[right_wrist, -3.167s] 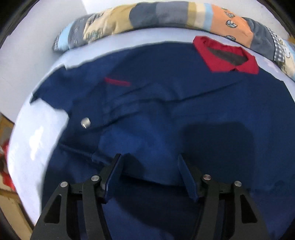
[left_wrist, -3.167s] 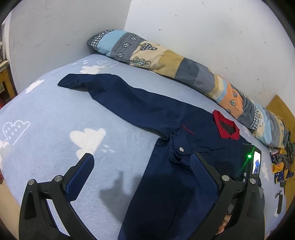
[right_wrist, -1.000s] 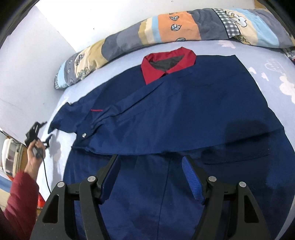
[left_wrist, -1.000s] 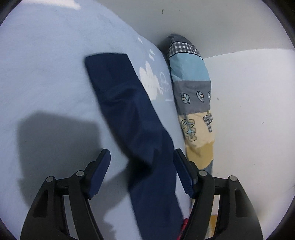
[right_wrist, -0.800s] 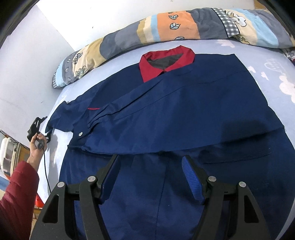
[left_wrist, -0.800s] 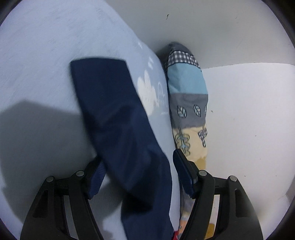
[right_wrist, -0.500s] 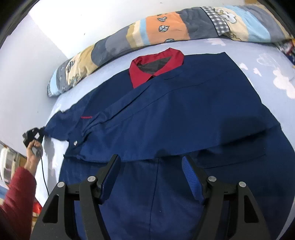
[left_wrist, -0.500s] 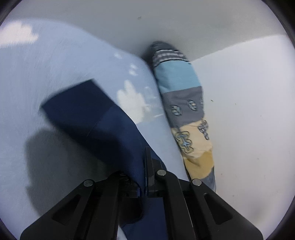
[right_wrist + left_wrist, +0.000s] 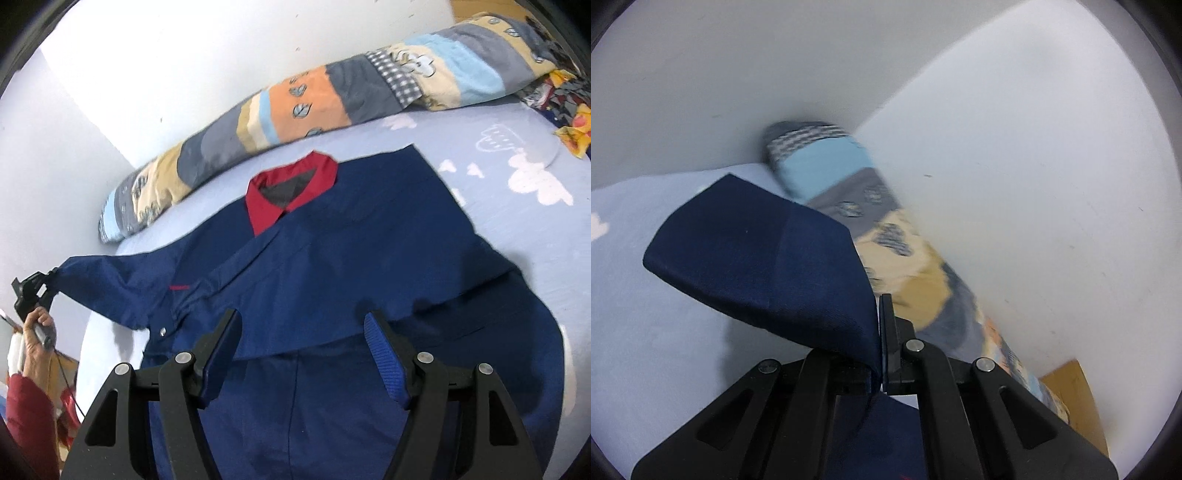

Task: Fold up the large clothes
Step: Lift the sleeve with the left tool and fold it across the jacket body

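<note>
Sleeve fold in progress, judging by the layout. Left hand-held gripper (image 9: 881, 332) clenched on the cuff end of the sleeve (image 9: 761, 258), lifted clear of the bed (image 9: 646, 350). Best to carry it across toward the red collar (image 9: 291, 192) with light tension, no yanking, then lay it flat over the chest so no twist gets trapped. Right hand-held gripper (image 9: 301, 347) released, jaws wide apart, hovering over the lower front; handy for pinning the body down.

Navy jacket (image 9: 351, 266) spread face up across the bed, collar near the patchwork pillow (image 9: 314, 96), other side apparently already folded in. Thin, floppy fabric, likely to crease easily.
</note>
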The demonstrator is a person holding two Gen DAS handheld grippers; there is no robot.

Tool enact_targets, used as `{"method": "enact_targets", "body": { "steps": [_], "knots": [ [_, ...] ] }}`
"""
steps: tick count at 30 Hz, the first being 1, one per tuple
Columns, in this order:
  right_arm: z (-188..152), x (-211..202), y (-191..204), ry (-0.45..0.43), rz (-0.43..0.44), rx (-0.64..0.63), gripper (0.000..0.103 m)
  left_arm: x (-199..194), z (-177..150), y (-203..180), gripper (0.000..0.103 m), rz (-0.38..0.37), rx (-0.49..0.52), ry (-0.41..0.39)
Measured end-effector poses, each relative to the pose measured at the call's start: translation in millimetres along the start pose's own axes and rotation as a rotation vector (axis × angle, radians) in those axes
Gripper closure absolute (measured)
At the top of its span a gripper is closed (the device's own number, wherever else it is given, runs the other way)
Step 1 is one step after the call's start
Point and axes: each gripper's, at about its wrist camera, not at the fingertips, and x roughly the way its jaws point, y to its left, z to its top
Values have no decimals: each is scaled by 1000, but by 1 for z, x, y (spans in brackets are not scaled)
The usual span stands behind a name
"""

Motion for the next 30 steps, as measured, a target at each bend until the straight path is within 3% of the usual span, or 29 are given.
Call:
{"method": "enact_targets", "body": {
  "steps": [8, 14, 21, 22, 30],
  "knots": [
    [15, -35, -27, -92, 10, 62, 31, -15, -31, -143, 102, -96, 147, 43],
    [24, -66, -53, -171, 22, 114, 31, -9, -88, -245, 102, -183, 240, 108],
    [31, -97, -94, -239, 15, 192, 31, 28, -197, -334, 102, -238, 353, 255],
    [32, -101, -100, -252, 6, 201, 31, 37, -225, -346, 102, -235, 387, 281],
    [35, -122, -134, -298, 5, 271, 31, 93, -406, -355, 102, -175, 478, 504]
  ]
}}
